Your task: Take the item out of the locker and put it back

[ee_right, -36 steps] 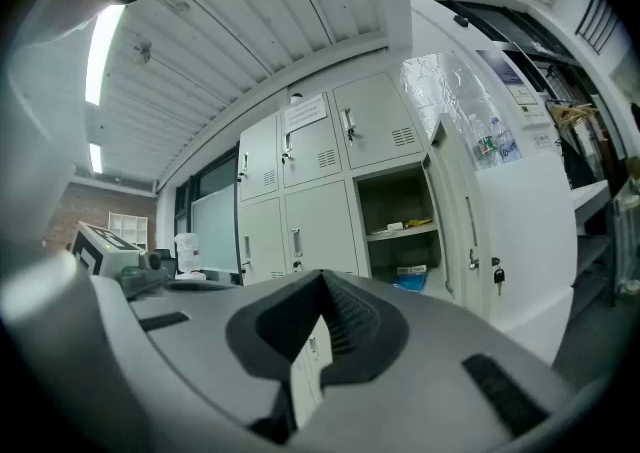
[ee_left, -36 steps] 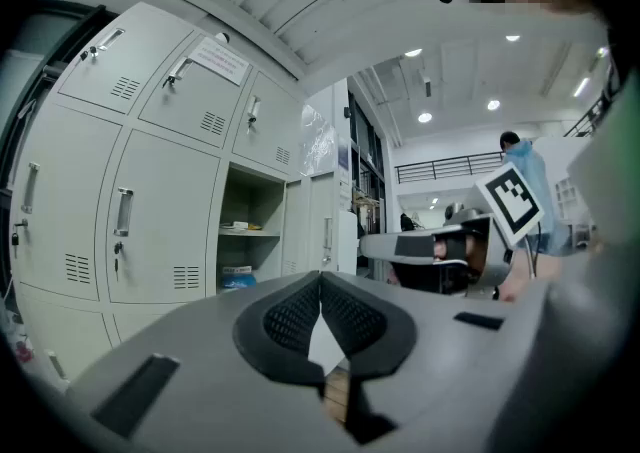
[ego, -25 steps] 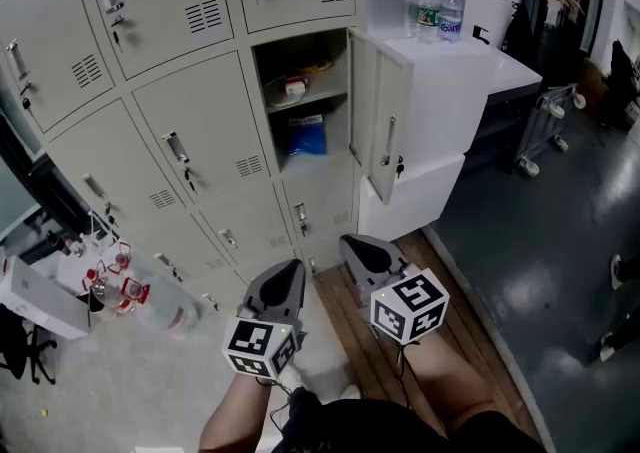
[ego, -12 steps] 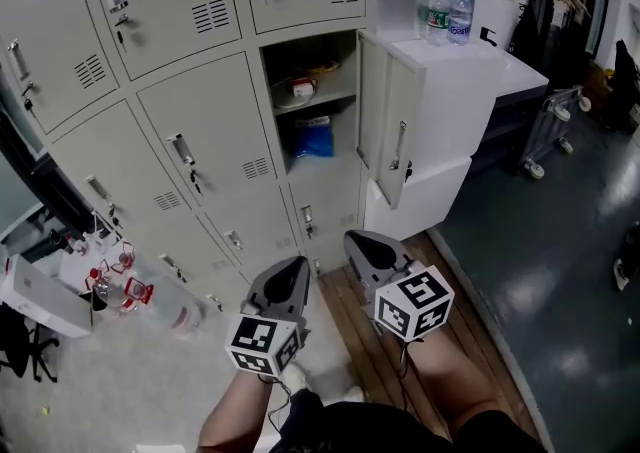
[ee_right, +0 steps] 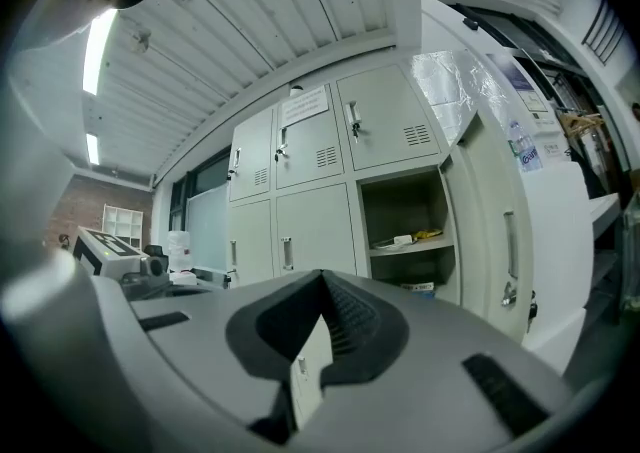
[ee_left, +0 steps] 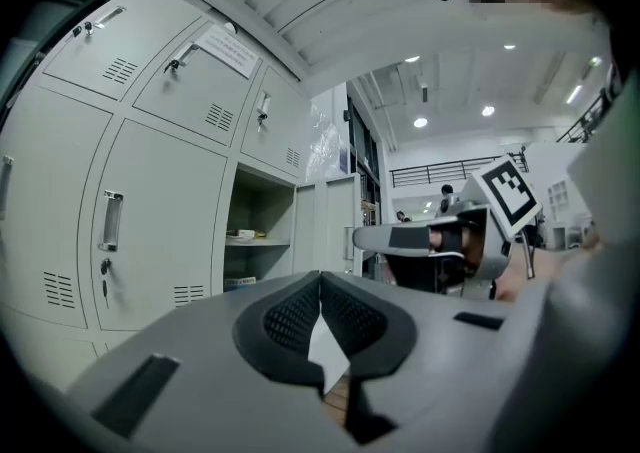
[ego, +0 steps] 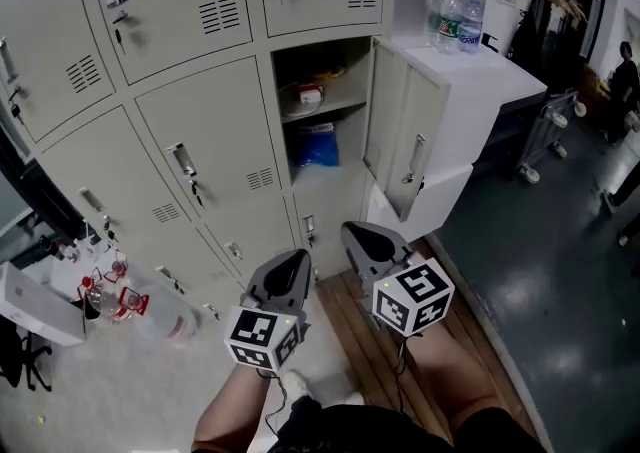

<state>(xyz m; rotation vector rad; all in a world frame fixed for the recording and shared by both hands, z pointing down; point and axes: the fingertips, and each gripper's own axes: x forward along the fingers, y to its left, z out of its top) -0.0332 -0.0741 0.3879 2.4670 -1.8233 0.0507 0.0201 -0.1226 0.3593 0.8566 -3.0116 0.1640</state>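
Note:
The open locker has its door swung out to the right. On its upper shelf lie a small white and red box and something yellow. Below the shelf sits a blue bag. My left gripper and right gripper are held side by side, level, short of the lockers and below the open one. Both are shut with nothing between the jaws. The left gripper view shows its closed jaws with the locker ahead. In the right gripper view its jaws meet below the locker.
Closed grey lockers fill the wall to the left. A white cabinet with two water bottles stands right of the open door. Bottles and clutter and a white box lie on the floor at the left.
Both grippers have moved forward towards the lockers and risen a little. The open locker now looks closer and lower in the head view.

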